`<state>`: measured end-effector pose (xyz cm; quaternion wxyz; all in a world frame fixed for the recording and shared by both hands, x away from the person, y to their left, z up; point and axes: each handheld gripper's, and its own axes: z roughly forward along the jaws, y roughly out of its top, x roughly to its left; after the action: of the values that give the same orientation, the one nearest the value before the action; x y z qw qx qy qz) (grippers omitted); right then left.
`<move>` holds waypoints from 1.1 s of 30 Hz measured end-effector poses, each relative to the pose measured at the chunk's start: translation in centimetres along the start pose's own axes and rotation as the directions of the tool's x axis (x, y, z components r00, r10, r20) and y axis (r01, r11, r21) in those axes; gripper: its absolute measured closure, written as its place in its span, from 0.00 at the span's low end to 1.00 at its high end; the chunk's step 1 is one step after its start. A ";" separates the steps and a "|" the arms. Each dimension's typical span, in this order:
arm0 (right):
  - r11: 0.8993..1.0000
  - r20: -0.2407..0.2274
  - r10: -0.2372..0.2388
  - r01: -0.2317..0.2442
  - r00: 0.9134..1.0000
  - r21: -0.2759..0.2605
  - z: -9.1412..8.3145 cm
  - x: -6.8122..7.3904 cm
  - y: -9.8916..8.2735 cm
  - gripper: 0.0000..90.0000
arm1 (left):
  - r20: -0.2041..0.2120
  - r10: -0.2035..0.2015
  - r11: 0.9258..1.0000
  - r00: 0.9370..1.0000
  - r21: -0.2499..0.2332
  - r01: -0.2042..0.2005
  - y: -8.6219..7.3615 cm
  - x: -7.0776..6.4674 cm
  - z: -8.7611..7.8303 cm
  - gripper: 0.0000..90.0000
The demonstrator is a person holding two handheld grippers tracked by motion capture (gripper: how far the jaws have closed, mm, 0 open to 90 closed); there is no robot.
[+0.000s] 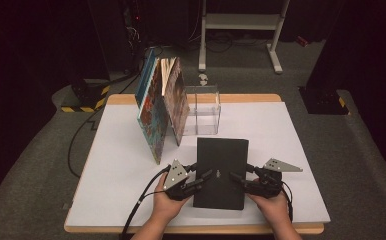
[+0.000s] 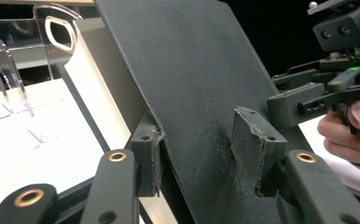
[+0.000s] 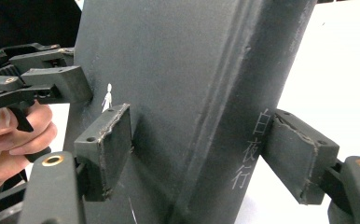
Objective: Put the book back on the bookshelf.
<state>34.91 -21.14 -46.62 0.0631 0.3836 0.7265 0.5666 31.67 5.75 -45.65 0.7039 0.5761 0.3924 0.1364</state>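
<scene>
black book (image 1: pixel 220 172) flat near table's (image 1: pixel 291 150) front edge, by upright books (image 1: pixel 161 107) and clear stand (image 1: pixel 203 107) | left gripper (image 1: pixel 201 181) jaws clamp its left edge | right gripper (image 1: pixel 237 179) jaws straddle its spine, pads apart

book (image 1: pixel 221 170) on table (image 1: pixel 301 150), clear stand (image 1: pixel 203 107) behind, leaning books (image 1: pixel 161 105) left

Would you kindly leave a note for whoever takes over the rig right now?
Left claw: clamped on the book at its page edge, near end.
Right claw: astride the spine; grip unclear.
Book: near side of the table. A clear stand with leaning books is behind it.
Done: both claws at the book.
Left: probably lift it and set it in the stand.
</scene>
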 end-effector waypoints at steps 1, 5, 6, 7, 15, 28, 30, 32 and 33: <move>1.000 0.003 -0.004 0.004 1.000 -0.003 -0.1 0.1 0.0 0.29 | -0.002 -0.006 1.000 1.000 0.000 0.006 0.1 0.0 0.0 0.61; 1.000 0.013 -0.017 0.017 1.000 -0.020 -0.4 0.3 0.1 0.31 | -0.004 -0.013 1.000 1.000 0.004 0.013 0.4 0.0 0.1 0.61; 1.000 0.017 -0.020 0.020 1.000 -0.021 -0.4 0.4 0.1 0.31 | -0.003 -0.010 1.000 1.000 0.004 0.010 0.4 0.0 0.1 0.61; 0.999 0.020 -0.024 0.025 1.000 -0.022 -0.5 0.4 0.2 0.32 | -0.003 -0.009 1.000 1.000 0.001 0.009 0.5 -0.1 0.1 0.62; 0.997 0.051 -0.065 0.067 0.997 -0.048 -1.0 0.9 0.6 0.35 | -0.008 0.016 1.000 1.000 -0.002 -0.016 0.9 -0.2 0.3 0.62; 0.986 0.120 -0.138 0.148 0.983 -0.082 -0.9 1.6 1.9 0.43 | -0.031 0.083 0.997 0.996 -0.004 -0.083 1.7 0.2 1.4 0.62; 0.981 0.136 -0.161 0.173 0.977 -0.082 -0.7 1.8 2.1 0.43 | -0.039 0.090 0.996 0.995 -0.007 -0.090 1.8 0.4 1.6 0.62; 0.977 0.153 -0.181 0.196 0.971 -0.084 -0.5 1.9 2.3 0.43 | -0.039 0.088 0.996 0.995 -0.013 -0.089 1.8 0.6 1.7 0.62; 0.976 0.158 -0.182 0.197 0.970 -0.087 -0.4 1.9 2.4 0.43 | -0.035 0.088 0.996 0.995 -0.028 -0.089 1.7 0.9 1.8 0.62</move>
<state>34.59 -20.10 -43.77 0.1908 0.3501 0.7231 0.5641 33.96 5.60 -44.38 0.6990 0.5802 0.3760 0.1829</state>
